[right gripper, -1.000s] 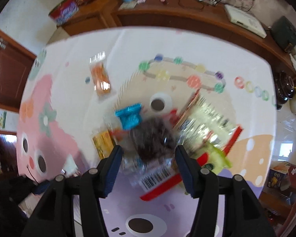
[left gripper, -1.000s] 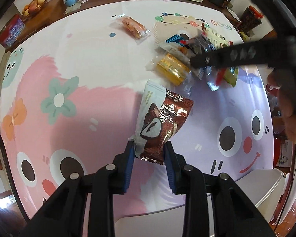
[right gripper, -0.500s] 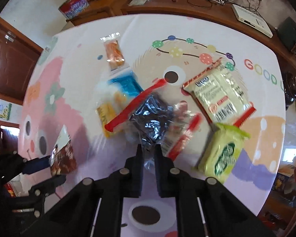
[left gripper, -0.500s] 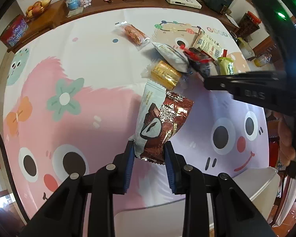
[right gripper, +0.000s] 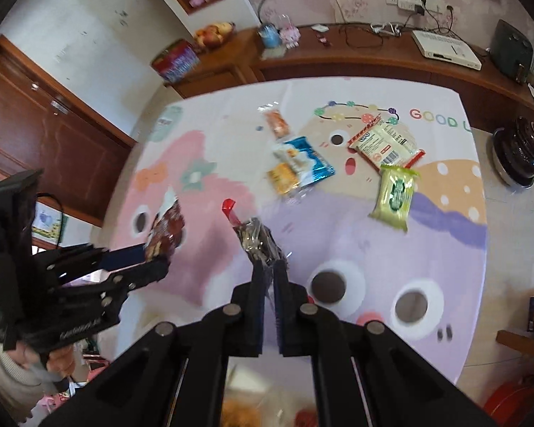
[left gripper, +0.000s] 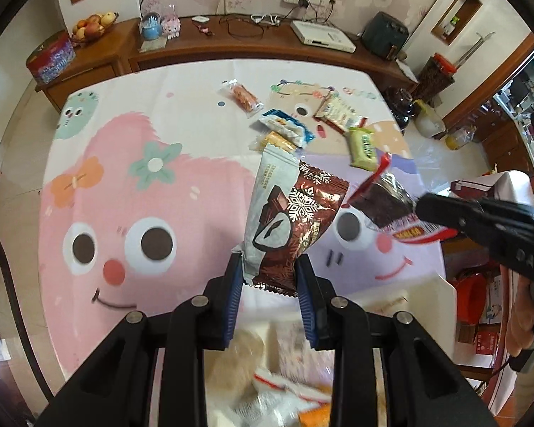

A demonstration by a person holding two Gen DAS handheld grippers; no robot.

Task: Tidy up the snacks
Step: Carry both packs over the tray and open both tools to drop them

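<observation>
Left wrist view: both grippers hold snack packets clear above the cartoon-print tablecloth [left gripper: 203,114].
The left gripper [left gripper: 270,293] pinches the brown-and-silver foil chocolate wrapper [left gripper: 288,220] by its bottom seam; the right gripper [right gripper: 267,270] clamps a dark crinkly red-edged packet [right gripper: 256,242]. Both look light, limp and slippery, so crimped seams grip best.

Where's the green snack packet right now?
The green snack packet lies on the tablecloth, right of centre in the right wrist view, just below the pale red-edged packet.
</observation>
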